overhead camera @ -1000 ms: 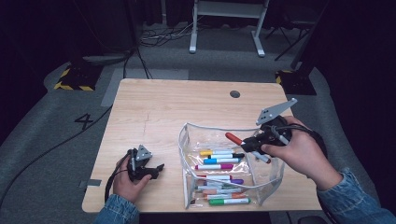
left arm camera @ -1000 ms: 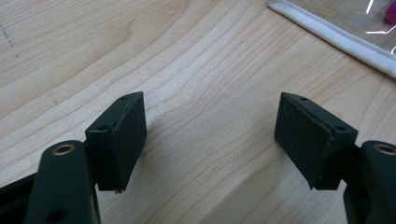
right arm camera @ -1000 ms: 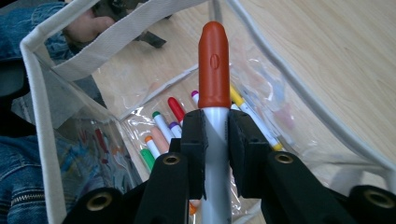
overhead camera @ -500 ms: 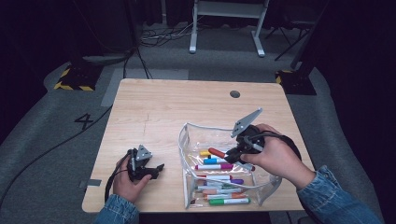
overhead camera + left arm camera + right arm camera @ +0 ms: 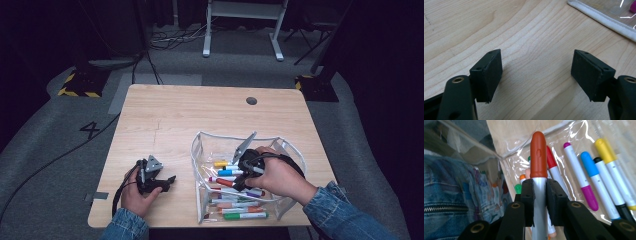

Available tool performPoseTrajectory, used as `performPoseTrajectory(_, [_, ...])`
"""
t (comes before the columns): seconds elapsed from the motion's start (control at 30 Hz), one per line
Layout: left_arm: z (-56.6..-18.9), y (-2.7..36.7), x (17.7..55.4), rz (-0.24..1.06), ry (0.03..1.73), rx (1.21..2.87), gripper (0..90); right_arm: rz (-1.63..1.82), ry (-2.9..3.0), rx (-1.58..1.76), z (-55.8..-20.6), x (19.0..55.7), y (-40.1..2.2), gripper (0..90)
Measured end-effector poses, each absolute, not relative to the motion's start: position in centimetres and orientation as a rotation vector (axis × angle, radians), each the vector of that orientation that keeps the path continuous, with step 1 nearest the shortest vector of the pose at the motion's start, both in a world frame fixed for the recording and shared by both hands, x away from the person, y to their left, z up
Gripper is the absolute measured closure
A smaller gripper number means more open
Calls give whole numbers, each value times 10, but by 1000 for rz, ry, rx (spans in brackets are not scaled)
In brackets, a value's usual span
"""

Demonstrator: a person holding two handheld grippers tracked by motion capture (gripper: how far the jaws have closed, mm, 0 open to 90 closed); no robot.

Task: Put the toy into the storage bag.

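Pale grained wood bears clear pouch (image 5: 282,150); right tool (image 5: 539,195) pinches smooth marker (image 5: 538,157).

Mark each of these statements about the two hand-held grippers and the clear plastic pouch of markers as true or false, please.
1. The right gripper is shut on a marker with an orange-red cap. True.
2. The left gripper holds a blue marker. False: its jaws stand open over the bare light wooden table with nothing between them.
3. The clear plastic pouch with a white edge lies on the table with many coloured markers inside. True.
4. The right gripper is over the far left corner of the table. False: in the high view it is inside the pouch, at the near right.
5. A yellow-capped marker lies in the pouch. True.
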State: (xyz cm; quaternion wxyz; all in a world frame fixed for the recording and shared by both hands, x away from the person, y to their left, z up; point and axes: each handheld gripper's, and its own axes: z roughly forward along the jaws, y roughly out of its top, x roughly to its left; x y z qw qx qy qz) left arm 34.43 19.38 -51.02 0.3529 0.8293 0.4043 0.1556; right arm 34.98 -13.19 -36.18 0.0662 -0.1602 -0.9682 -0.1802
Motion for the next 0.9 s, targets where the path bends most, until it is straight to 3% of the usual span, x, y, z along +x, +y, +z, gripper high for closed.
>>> performPoseTrajectory(0.53, [-510, 194, 344, 402, 1045, 2144, 257, -273, -2918, -297, -394, 344, -118, 768])
performPoseTrajectory(0.57, [-510, 194, 344, 402, 1045, 2144, 257, -268, -2926, -293, -395, 344, -118, 727])
performPoseTrajectory(0.6, [-510, 194, 344, 402, 1045, 2145, 257, -275, -2958, -290, -395, 345, -119, 604])
performPoseTrajectory(0.63, [-510, 194, 344, 403, 1046, 2145, 257, -314, -2998, -274, -395, 346, -120, 538])
performPoseTrajectory(0.9, [-510, 194, 344, 403, 1046, 2145, 257, -706, -3083, -368, -350, 354, -142, 475])
